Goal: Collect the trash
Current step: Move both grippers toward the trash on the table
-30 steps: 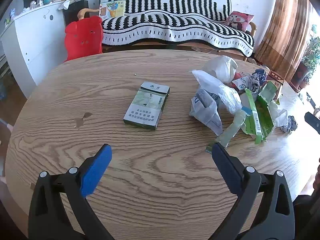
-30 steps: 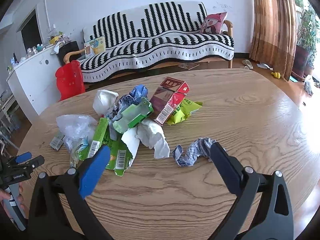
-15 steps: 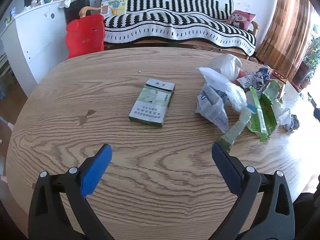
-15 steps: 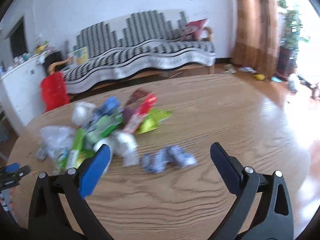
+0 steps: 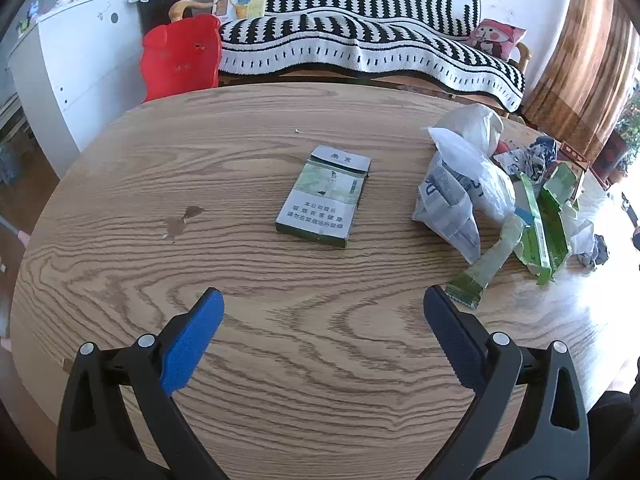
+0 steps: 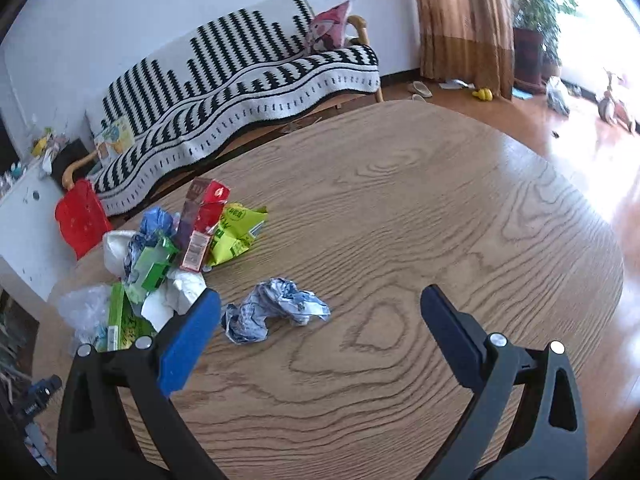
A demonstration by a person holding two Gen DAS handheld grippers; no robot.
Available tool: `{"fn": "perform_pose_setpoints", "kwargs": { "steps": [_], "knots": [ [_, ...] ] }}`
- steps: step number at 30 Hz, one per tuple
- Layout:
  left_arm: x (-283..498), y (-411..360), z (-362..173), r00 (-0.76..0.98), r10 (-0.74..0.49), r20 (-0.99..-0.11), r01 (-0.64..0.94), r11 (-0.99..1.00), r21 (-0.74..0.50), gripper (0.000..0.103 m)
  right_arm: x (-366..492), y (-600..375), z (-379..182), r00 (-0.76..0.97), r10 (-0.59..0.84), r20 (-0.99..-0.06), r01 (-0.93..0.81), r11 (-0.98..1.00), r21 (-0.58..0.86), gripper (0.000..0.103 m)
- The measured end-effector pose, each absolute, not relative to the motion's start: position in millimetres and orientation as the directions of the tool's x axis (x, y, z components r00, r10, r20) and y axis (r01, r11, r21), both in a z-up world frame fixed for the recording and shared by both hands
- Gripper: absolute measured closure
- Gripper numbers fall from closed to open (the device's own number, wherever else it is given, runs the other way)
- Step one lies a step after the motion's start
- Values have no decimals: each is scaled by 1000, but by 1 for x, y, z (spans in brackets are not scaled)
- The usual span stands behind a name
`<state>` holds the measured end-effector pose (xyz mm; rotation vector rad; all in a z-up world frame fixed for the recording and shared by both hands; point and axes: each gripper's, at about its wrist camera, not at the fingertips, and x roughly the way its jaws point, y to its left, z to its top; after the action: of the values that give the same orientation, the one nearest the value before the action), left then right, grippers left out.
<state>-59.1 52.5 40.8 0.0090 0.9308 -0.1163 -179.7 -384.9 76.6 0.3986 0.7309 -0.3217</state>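
Left gripper: you had its jaws spread wide over bare wood, nothing between the blue pads, hanging above the near part of the table.

Right gripper: same deal, jaws wide apart and holding nothing, tilted view over the table's other end.

Cigarette pack: only your left camera caught this one, a green-grey pack lying flat on its own ahead of the left gripper, well apart from the rest of the trash.

Trash pile: both cameras saw it, from opposite sides. On the left view it sat off to the right as clear plastic bags and torn green cartons.

Red carton: clear only from your right camera, leaning on the pile next to a yellow-green wrapper.

Crumpled blue-white wrapper: lay loose on the wood just beside the right gripper's left pad, a bit apart from the pile. On the left view it was too small to make out.

Background: striped sofa and red chair showed up in both; the curtain and potted plant were clearest on the right view.
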Motion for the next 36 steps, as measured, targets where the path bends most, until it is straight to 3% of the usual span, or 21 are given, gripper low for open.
{"fn": "perform_pose_setpoints", "kwargs": {
  "steps": [11, 25, 36],
  "knots": [
    [-59, 50, 40, 588, -91, -804, 106, 994, -35, 6, -165, -366, 66, 673, -19, -739, 328, 903, 276, 6],
    [-58, 50, 37, 583, -93, -807, 104, 994, -39, 6, -156, -353, 59, 637, 42, -770, 277, 920, 279, 6],
    [-56, 44, 32, 570, -95, -816, 117, 993, -33, 6, -154, -348, 57, 625, 4, -781, 275, 935, 224, 6]
  ]
}}
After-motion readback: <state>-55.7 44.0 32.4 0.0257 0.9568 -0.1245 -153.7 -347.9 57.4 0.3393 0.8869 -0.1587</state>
